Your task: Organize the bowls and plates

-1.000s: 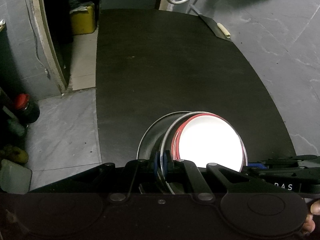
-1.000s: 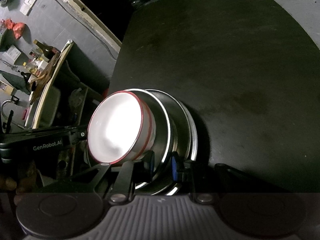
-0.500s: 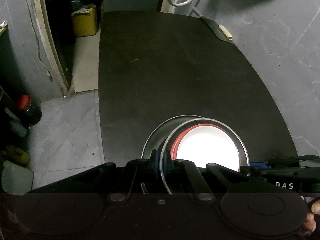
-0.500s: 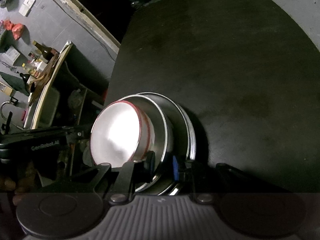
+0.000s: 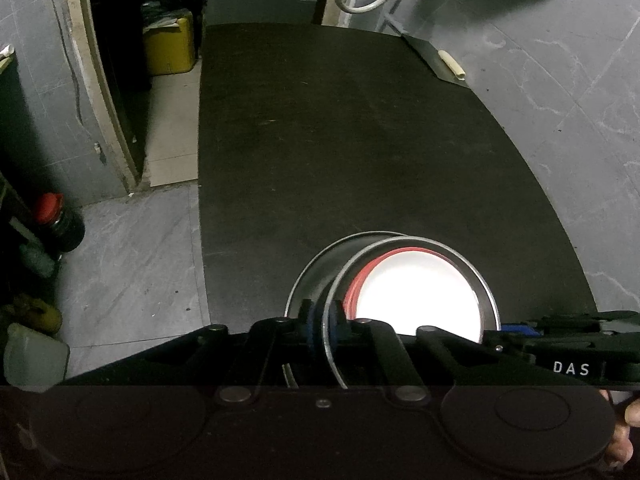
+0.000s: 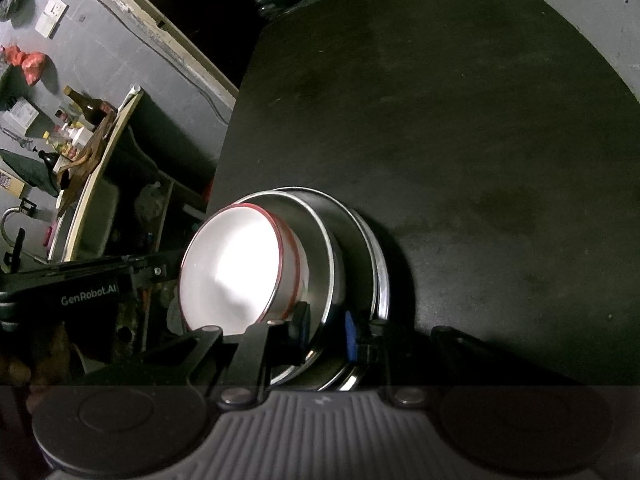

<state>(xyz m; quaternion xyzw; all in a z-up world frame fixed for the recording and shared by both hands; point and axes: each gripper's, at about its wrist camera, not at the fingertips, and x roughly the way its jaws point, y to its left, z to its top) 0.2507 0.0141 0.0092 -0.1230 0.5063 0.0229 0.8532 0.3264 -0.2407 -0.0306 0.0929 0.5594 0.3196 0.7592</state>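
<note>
A white bowl with a red rim (image 5: pixel 416 300) (image 6: pixel 228 272) sits inside a steel bowl (image 5: pixel 440 246) (image 6: pixel 320 248), over a wider steel plate (image 5: pixel 310 280) (image 6: pixel 380 280). The stack is at the near edge of the black table (image 5: pixel 360 140) (image 6: pixel 480 140). My left gripper (image 5: pixel 324 322) straddles the steel bowl's left rim. Its jaws are opening, with the rim still between the pads. My right gripper (image 6: pixel 326 330) is shut on the rim at the opposite side, one finger inside and the blue pad outside. The lower parts of the stack are hidden behind both tools.
The table stretches far ahead, with a cream roll (image 5: pixel 450 64) on a dark sheet at its far right corner. Left of the table are a yellow canister (image 5: pixel 170 46), a red-capped bottle (image 5: pixel 60 220) on the floor and a shelf with bottles (image 6: pixel 80 120).
The steel bowl with the white bowl in it has sunk a little and lies flatter on the plate. Both grippers stay at the rim.
</note>
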